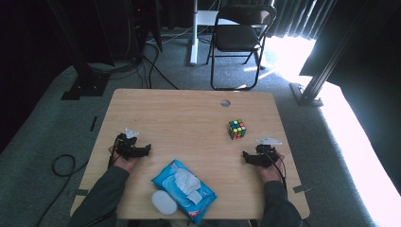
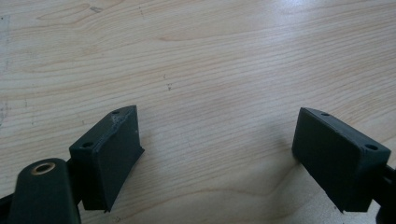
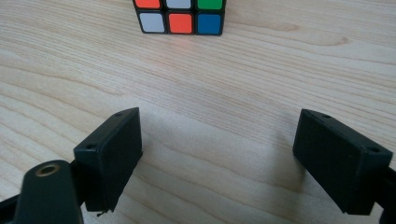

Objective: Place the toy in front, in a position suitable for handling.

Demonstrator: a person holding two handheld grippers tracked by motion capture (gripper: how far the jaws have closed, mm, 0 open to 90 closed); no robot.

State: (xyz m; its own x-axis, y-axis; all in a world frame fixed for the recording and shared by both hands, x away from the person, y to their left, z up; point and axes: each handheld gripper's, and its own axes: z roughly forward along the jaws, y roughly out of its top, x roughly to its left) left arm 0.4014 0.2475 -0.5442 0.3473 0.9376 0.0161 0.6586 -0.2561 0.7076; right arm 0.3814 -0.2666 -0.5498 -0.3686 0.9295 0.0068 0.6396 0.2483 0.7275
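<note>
Two tools sit low on the wooden desk (image 1: pixel 189 113), one in each of the person's hands, forearms coming in from the near edge. Left tool (image 1: pixel 147 149) is at the desk's left side, pointing inward toward the middle; its jaws stand wide apart w/ nothing but bare wood grain between them in the left gripper view (image 2: pixel 217 140). Right tool (image 1: pixel 246 156) is at the right side, also pointing inward, jaws likewise spread wide & holding nothing (image 3: pixel 217 140). Puzzle cube (image 1: pixel 237 129) w/ coloured squares stands on the desk just beyond & slightly left of the right tool, apart from it; in the right gripper view the cube (image 3: pixel 180 16) is straight ahead at the top edge, showing white, orange & blue squares in its bottom row. Blue pack of wet wipes (image 1: pixel 185 190) lies near the front edge between the two arms, a white wipe sticking out of its top. Small white oval thing (image 1: pixel 164 202) rests just beside the pack's left corner; can't tell what it is. Black folding chair (image 1: pixel 241 38) stands on the carpet beyond the desk, sunlight hitting the floor at right.
</note>
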